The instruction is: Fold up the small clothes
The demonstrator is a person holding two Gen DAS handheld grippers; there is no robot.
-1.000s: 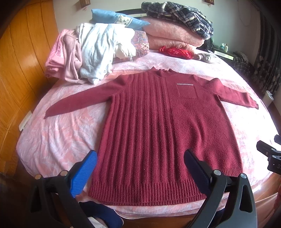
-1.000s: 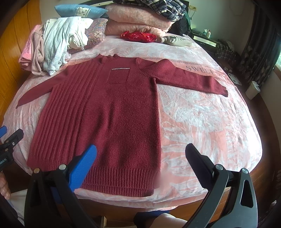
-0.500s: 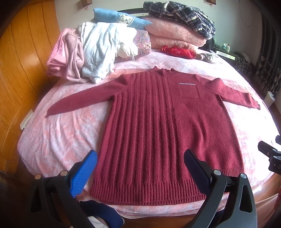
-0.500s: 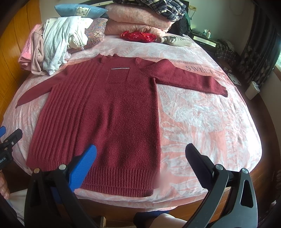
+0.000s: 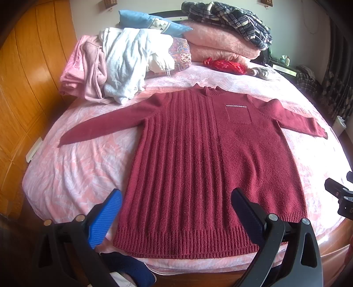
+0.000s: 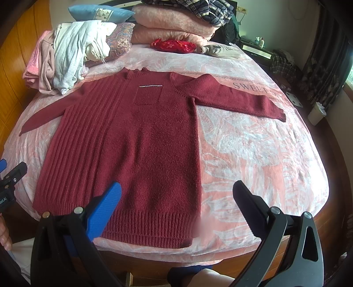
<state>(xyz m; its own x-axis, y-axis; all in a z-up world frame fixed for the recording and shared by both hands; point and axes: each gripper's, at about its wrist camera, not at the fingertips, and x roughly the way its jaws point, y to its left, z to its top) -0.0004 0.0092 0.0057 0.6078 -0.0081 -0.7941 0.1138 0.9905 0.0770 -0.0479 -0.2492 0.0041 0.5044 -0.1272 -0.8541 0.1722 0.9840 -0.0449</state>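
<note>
A bed with a pink, leaf-patterned cover filled both views. On it a dark red sweater lay flat and face up, its hem at the near edge, its collar toward the far end and both sleeves spread out to left and right (the left half was ribbed, the right half plain with a small chest pocket). At the far end sat a stack of folded pink blankets with a plaid garment on top, and to the left of it a heap of pale clothes and a blue pillow. A small red bundle lay on the cover just beyond the collar.

The left gripper hung wide apart over the hem, holding nothing. The right gripper was likewise spread wide and empty, above the sweater's near right corner, with its right finger over bare cover.
</note>
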